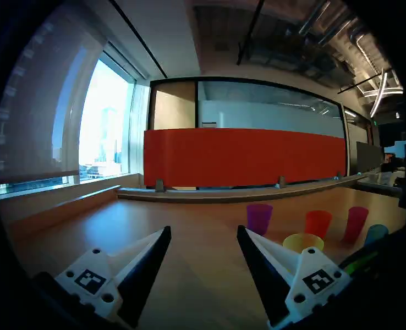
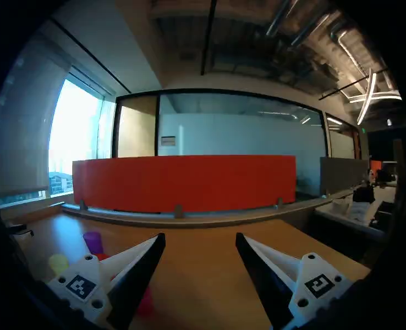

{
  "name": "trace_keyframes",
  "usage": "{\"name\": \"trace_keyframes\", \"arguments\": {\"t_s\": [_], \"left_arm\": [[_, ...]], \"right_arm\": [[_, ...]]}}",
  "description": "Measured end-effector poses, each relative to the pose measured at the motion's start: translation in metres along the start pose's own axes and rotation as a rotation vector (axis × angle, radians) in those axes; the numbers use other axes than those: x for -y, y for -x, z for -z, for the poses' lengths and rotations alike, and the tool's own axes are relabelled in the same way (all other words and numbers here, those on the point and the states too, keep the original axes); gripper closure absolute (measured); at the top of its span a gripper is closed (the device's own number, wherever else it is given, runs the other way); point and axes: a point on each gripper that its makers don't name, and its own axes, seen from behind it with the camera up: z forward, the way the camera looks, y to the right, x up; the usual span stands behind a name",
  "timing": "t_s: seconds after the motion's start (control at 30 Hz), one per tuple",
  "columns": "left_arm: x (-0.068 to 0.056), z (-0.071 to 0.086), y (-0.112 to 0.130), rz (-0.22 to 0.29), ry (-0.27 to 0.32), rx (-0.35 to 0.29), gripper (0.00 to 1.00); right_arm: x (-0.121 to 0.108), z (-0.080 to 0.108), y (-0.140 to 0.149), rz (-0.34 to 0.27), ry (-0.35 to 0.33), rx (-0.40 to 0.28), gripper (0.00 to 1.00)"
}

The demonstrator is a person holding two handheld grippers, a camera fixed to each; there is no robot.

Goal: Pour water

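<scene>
Crowding is your main hazard. Five cups stand on the table (image 1: 197,264) on your side of the red partition (image 1: 241,157), bunched before its right half as the left gripper view shows it. The purple cup (image 1: 258,218) is nearest the partition, with the orange-red cup (image 1: 318,223) and pink cup (image 1: 355,223) beside it. The yellow cup (image 1: 303,242) and blue cup (image 1: 376,234) are farther from the partition, toward you. They sit close enough that a finger sliding past one could tip its neighbour, and any water in it would run over the wood. Which cup is filled cannot be told from here, so a wrong pick is possible.

Your left gripper (image 1: 203,230) is spread wide with nothing between its fingers, aimed at bare table before the partition's middle. Your right gripper (image 2: 200,236) is likewise spread and empty. In its view something pink, probably the pink cup, sits partly hidden under one finger, so a blind approach there may clip it.

These look like thin, light cups. Pinch too hard and the wall may buckle and slop water. Pinch too softly and the cup may slip mid-tilt.
</scene>
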Motion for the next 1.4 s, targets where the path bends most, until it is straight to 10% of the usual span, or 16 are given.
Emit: {"name": "trace_keyframes", "arguments": {"t_s": [0.9,1.4], "left_arm": [[0.0,0.001,0.0,0.0,-0.001,0.0,0.04],[0.0,0.001,0.001,0.0,0.0,0.0,0.04]], "right_arm": [[0.009,-0.002,0.016,0.044,-0.019,-0.116,0.01],[-0.003,-0.015,0.075,0.017,-0.033,-0.056,0.01]]}}
